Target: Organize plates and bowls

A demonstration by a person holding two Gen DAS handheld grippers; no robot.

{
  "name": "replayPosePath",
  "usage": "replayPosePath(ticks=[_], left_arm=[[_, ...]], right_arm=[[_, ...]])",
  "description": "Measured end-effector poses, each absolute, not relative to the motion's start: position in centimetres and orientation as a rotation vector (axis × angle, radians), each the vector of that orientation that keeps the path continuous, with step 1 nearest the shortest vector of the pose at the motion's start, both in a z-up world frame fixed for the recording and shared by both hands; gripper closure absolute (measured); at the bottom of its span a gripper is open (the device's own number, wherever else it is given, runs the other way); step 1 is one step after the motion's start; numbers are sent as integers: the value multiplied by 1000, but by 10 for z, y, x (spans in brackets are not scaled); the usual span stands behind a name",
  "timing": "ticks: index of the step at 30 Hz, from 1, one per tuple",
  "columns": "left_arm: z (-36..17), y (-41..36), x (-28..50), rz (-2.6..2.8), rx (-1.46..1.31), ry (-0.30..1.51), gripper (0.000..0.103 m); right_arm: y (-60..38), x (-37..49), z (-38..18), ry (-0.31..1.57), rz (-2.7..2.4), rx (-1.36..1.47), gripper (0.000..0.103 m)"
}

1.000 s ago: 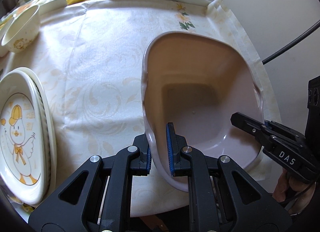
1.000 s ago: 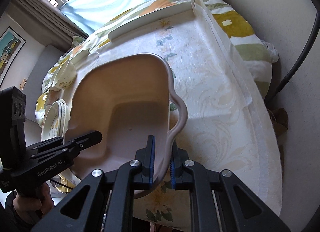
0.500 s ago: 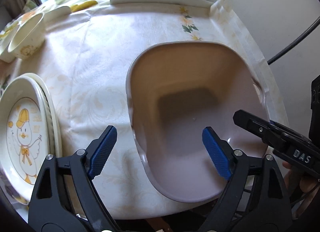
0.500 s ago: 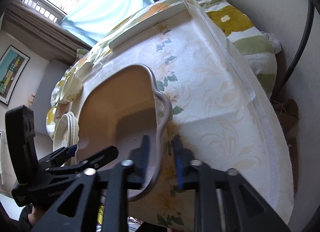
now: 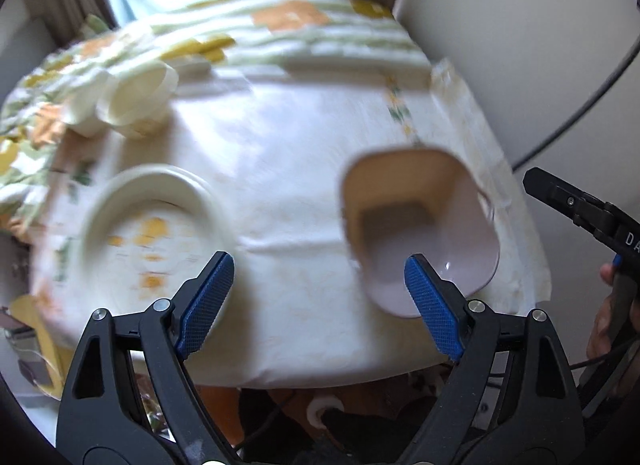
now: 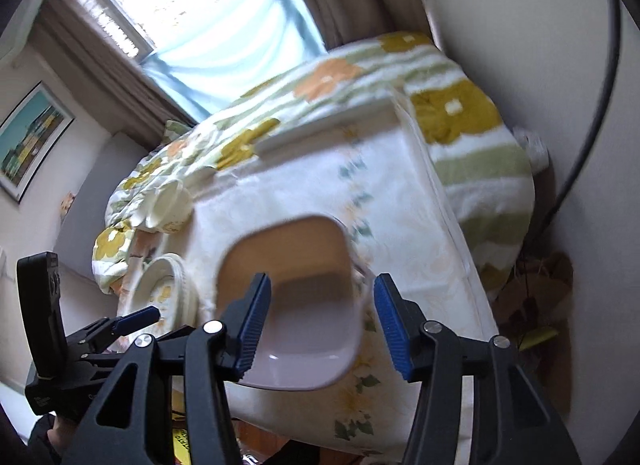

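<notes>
pink square bowl [image 5: 420, 221] is set down alone, both grippers [image 5: 320, 301] [image 6: 320, 321] spread wide and empty; plates [image 5: 152, 225] and small bowls [image 5: 136, 101] judged unsorted.

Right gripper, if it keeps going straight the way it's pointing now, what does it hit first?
Most likely the pink square dish. The right gripper is open, and the dish sits on the tablecloth directly between and ahead of its fingers. Depth is blurred, so its rim or inside could come first.

Both wrist views look down from near edge, sharing pink dish [image 5: 420, 225] [image 6: 296, 305].
</notes>
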State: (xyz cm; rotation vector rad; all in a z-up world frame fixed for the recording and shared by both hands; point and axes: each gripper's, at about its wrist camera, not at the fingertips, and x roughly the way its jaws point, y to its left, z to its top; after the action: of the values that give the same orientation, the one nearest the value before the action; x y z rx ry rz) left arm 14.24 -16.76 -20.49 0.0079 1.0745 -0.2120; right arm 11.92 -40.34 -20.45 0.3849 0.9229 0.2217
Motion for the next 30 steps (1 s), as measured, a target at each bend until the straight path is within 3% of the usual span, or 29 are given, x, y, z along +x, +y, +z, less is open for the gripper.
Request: replayPosePath(ticks=[1,2,3,5,14,22,24,26,30], left_arm=[[-191,-157,140,-189,5,1040,15],[-179,-148,139,-163,6,1009,8],[-169,-140,139,-139,9,984,3],[-153,-120,146,-81,6,933,0],[-132,-10,196,-9,-124,909,0],[-168,81,273,-25,-279,1006,1],[-185,93,294,-43,-303,1044,7],[-205,102,317,-71,-324,1094,19],[-243,112,351,-131,-346,1179,29]], right_arm=[[-397,121,-195,911,242,367,54],[-388,124,-184,896,271,347,45],[-379,128,-174,881,298,330,22],[-360,134,-157,838,350,310,0],[-264,187,-128,834,441,194,0],[-186,265,-147,919,419,227,0],[-167,288,-163,968,406,243,0],[-151,307,-182,1014,389,253,2],[-131,340,-224,1124,349,308,16]])
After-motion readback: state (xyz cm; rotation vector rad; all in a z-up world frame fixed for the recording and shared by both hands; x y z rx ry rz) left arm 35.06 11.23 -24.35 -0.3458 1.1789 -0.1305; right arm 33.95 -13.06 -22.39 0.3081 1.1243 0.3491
